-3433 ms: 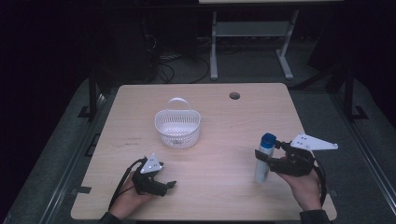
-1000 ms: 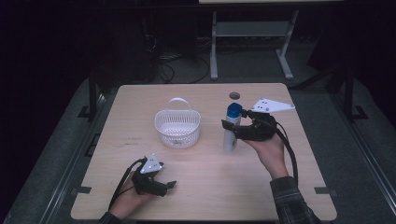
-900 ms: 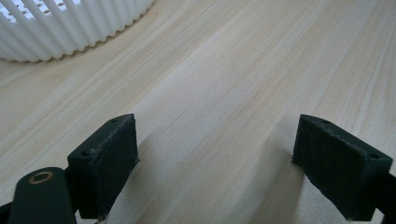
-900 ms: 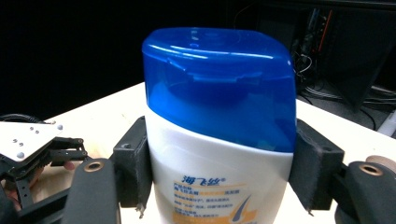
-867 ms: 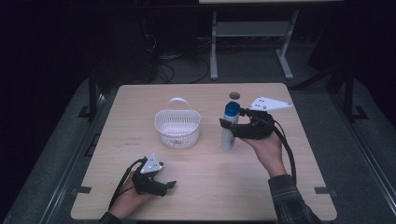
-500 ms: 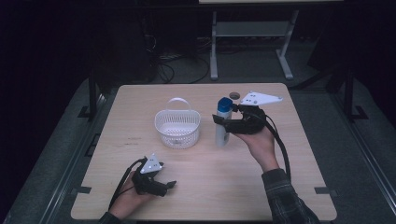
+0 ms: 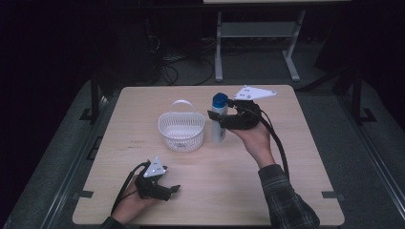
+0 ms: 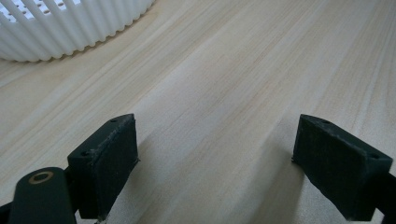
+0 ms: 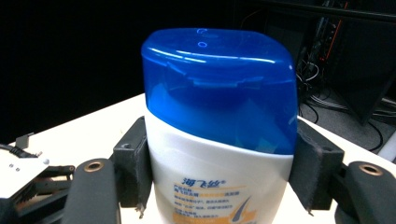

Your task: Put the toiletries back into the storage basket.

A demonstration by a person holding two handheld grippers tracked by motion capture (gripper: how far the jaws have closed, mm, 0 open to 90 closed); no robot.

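The white plastic shampoo bottle with a blue cap (image 7: 219, 122) stands upright a little right of the frame's middle in the high view, clamped at its shoulder by the jaws of the right gripper (image 7: 216, 118). In the right gripper view the two black pads press on either side of the bottle (image 9: 219, 135), just below the cap. Whether its base rests on the light wooden desk (image 7: 296, 157) or hangs slightly above it is hard to tell from above.

Just to the left of the bottle sits the white ribbed plastic basket with a thin hoop handle (image 7: 181, 130); the two are close, but apart. Judging by that, the work looks like carrying the bottle into the basket: the pick-up is done and the bottle has arrived beside the rim, while the lift over the rim, the lowering and the letting go are left. The basket appears empty, though its near inner wall is not visible.

The left gripper (image 7: 173, 189) lies low at the lower left of the high view, its jaws spread wide with nothing between them; the left gripper view shows bare wood there and the basket's wall (image 8: 70, 28) at the upper left.

The bottle's label is blurred and cut off at the bottom edge, and the room beyond the desk is too dark to read.
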